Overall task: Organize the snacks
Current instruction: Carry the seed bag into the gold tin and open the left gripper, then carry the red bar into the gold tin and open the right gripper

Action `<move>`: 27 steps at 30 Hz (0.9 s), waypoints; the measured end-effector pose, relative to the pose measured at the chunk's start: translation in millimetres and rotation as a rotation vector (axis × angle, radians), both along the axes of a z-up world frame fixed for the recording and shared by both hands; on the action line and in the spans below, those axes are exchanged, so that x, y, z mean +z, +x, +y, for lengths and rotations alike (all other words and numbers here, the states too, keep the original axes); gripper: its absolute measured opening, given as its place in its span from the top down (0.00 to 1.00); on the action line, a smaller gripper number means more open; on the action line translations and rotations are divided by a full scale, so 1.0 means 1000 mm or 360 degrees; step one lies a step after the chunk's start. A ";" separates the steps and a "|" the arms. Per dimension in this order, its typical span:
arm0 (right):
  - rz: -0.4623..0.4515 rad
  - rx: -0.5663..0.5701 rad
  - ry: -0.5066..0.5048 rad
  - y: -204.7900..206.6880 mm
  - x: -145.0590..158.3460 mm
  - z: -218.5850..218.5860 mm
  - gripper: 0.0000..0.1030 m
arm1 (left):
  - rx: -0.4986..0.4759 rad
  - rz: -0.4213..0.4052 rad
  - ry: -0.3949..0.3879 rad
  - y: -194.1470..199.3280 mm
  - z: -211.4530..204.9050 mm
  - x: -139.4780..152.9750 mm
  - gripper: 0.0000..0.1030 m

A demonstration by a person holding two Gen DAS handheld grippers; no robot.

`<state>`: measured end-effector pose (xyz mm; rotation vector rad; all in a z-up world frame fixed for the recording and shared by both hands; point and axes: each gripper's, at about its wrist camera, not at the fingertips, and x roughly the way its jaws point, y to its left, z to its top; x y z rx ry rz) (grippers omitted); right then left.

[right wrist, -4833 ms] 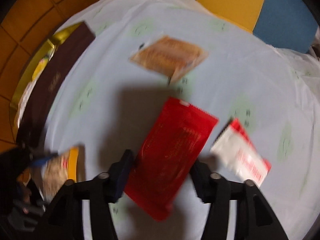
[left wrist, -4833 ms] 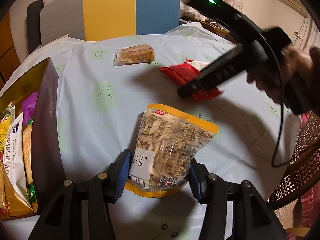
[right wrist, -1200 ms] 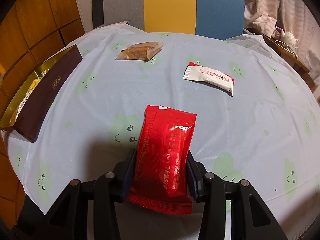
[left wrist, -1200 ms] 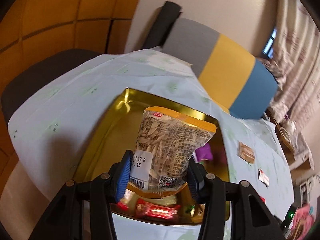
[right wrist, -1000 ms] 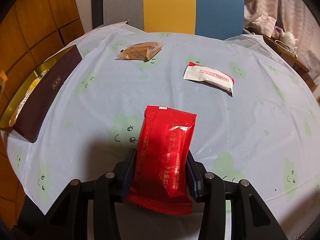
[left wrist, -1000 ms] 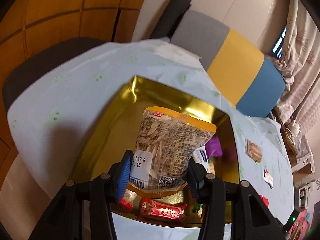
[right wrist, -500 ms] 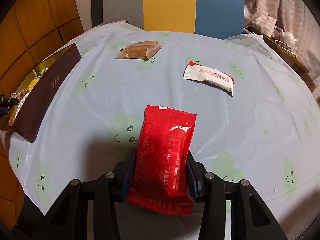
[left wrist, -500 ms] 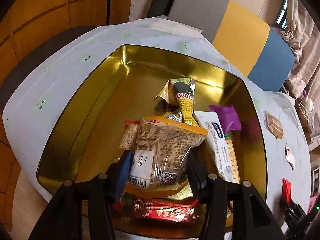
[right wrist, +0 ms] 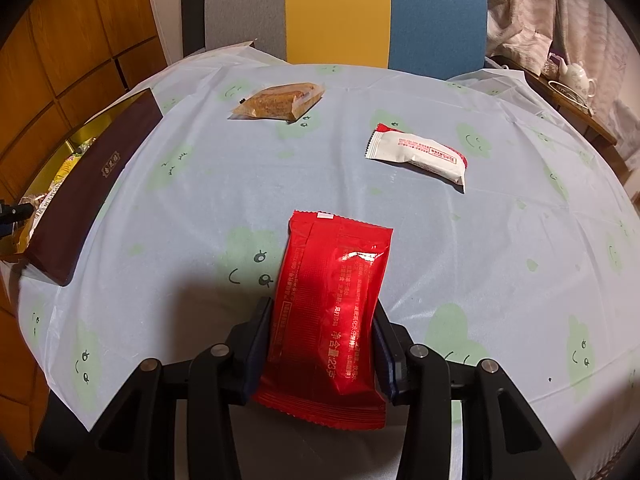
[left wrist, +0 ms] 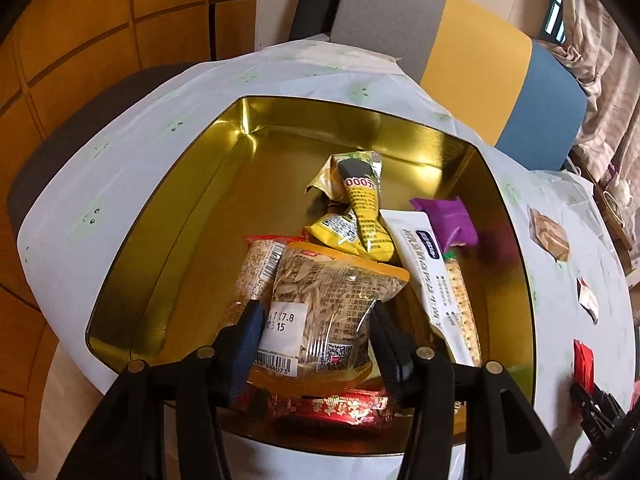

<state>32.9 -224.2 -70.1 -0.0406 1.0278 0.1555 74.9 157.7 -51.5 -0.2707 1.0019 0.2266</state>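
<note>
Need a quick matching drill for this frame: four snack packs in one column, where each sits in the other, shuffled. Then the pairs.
Things:
1. seed bag
2. red pack
3. white pack
4. purple pack

Places:
A. lying loose on the tablecloth, right of the brown cake pack
B. between the left claw fingers, low inside the gold tin
C. lying in the tin near its right wall
D. between the right claw fingers, above the tablecloth

Pairs: 1-B, 2-D, 3-A, 4-C
</note>
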 end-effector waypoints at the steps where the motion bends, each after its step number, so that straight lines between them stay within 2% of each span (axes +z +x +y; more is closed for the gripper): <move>1: -0.0001 -0.0001 -0.0001 0.000 0.000 0.000 0.55 | -0.0001 0.0000 0.0001 -0.001 -0.001 0.000 0.48; 6: -0.0009 -0.0004 -0.0001 -0.002 0.000 0.000 0.55 | -0.0009 -0.0006 0.0034 -0.003 -0.003 0.000 0.48; 13: -0.0016 -0.0016 -0.0001 -0.003 0.001 0.000 0.55 | -0.0023 -0.0086 0.0128 -0.010 -0.009 0.014 0.48; 27: -0.0015 -0.0034 -0.0013 -0.002 0.001 0.002 0.55 | -0.0065 -0.0190 0.0126 -0.033 -0.016 0.040 0.47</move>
